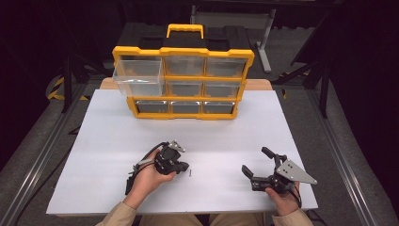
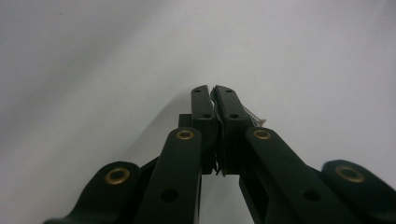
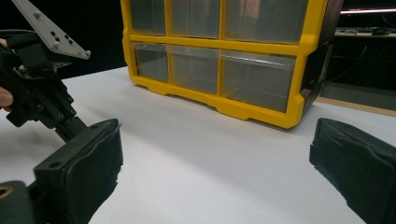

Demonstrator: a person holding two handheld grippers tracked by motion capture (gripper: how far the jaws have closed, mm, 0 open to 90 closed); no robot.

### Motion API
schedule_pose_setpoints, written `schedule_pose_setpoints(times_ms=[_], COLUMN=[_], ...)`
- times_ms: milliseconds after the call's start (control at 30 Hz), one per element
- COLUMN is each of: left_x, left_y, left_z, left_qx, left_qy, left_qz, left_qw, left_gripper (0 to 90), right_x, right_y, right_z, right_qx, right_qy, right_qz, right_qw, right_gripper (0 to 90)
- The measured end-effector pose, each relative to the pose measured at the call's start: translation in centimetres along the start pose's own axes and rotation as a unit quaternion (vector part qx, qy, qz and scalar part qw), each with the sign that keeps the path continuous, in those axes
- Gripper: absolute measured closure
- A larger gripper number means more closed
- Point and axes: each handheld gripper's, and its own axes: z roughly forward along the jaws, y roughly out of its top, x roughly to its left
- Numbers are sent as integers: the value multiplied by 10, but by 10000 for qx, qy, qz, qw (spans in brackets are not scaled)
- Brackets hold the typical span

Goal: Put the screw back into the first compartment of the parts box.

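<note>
My left gripper (image 1: 184,166) lies low over the white table (image 1: 117,141) in a person's hand, its jaws shut against each other (image 2: 214,95) with nothing seen between them. A small metal screw (image 1: 190,173) lies on the table just beside its tip; in the left gripper view the screw (image 2: 253,116) sticks out from behind the right-hand jaw. Whether it touches the jaw I cannot tell. My right gripper (image 1: 254,160) rests at the front right, held by the other hand, jaws wide open and empty (image 3: 219,163).
A yellow organiser (image 1: 207,51) with clear drawers stands at the back of the table; its top left drawer (image 1: 139,75) is pulled out. In the right gripper view the organiser (image 3: 215,46) stands ahead and the left gripper's body (image 3: 37,93) is at the left.
</note>
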Motion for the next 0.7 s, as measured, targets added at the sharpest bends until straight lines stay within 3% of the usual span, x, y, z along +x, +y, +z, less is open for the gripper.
schedule_pose_setpoints(times_ms=[200,467,600,700], left_x=[3,7,7,4], left_y=[2,9,17,27], left_z=[-10,-30,-47,-63], left_qx=[-39,-173,-102,-125], left_qy=[-93,-517,-413,-472], left_qz=[-32,-62,25,128], left_qw=[9999,9985,9991,9987], left_gripper=[880,880,880,880], right_x=[0,0,1,0], right_y=[0,0,0,0], right_z=[0,0,1,1], right_qx=[7,-6,10,7], right_qy=[8,6,11,-8], right_qz=[2,11,0,15], right_qw=[10000,10000,10000,10000], right_gripper=[29,29,29,29])
